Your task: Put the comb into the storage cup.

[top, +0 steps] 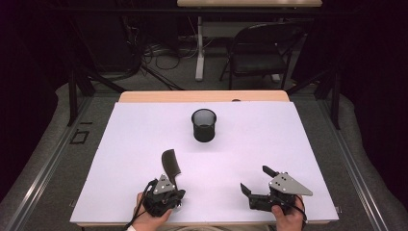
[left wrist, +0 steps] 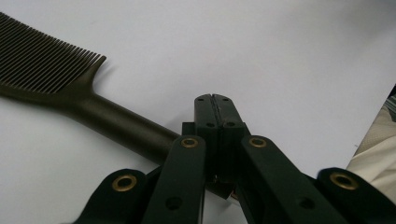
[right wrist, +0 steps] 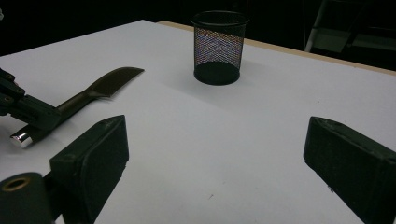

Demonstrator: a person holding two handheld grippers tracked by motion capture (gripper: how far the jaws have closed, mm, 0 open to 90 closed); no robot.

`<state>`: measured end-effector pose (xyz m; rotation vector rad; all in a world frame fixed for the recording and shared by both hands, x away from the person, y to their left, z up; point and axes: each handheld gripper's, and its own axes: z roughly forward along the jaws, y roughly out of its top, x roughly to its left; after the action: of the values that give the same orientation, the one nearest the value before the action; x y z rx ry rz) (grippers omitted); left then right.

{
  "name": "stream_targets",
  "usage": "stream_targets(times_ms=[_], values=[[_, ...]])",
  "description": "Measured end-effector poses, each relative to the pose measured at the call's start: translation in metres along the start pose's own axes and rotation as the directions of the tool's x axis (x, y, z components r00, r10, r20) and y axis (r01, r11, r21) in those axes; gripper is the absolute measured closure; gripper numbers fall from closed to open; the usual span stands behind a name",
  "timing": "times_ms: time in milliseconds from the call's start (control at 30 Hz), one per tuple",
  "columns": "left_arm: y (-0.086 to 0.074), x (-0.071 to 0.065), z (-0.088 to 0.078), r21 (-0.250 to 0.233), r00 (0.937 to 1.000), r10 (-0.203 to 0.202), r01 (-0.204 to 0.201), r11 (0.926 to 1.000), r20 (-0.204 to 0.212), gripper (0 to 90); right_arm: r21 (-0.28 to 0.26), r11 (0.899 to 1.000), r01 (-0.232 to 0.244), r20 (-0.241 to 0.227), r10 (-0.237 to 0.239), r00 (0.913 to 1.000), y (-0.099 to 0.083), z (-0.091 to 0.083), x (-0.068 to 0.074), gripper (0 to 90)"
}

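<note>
Gripping the black comb [top: 172, 164] by its handle, your left hand-held gripper [top: 169, 188] has its jaws pressed together on it, the toothed end lying ahead on the white surface [top: 269, 139]. Your right hand-held gripper [top: 255, 180] sits with jaws spread, nothing between them; the mesh cup [top: 204, 125] stands well beyond both.

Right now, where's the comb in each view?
High view: comb lower centre-left, above the left hand-held gripper.
Left gripper view: comb upper left, handle running under the shut jaws.
Right gripper view: comb left of centre.
Shared landmark: mesh cup, also in the right gripper view.
</note>
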<state>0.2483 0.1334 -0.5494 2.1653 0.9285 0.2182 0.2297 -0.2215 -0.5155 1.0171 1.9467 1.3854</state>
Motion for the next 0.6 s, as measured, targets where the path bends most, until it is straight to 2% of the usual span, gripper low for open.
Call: stream_targets(times_ms=[300,567,600], values=[[-0.0024,0.0039,-0.0032,0.014,0.9999,-0.004,0.004,0.9999,-0.011,90.0,0.001,1.000,0.002,0.001,-0.002,1.0000,0.0000,-0.0001,0.0002,6.6],[-0.0058,0.0088,-0.0066,0.035,0.9992,-0.031,0.032,0.9989,-0.024,90.0,-0.002,1.000,0.002,0.001,-0.002,1.0000,0.0000,-0.0002,0.0000,6.7],[-0.0059,0.0100,-0.0074,0.041,0.9994,-0.020,0.022,0.9989,-0.027,90.0,-0.002,1.000,0.001,0.000,-0.001,1.0000,-0.0001,-0.0003,0.0001,6.7]])
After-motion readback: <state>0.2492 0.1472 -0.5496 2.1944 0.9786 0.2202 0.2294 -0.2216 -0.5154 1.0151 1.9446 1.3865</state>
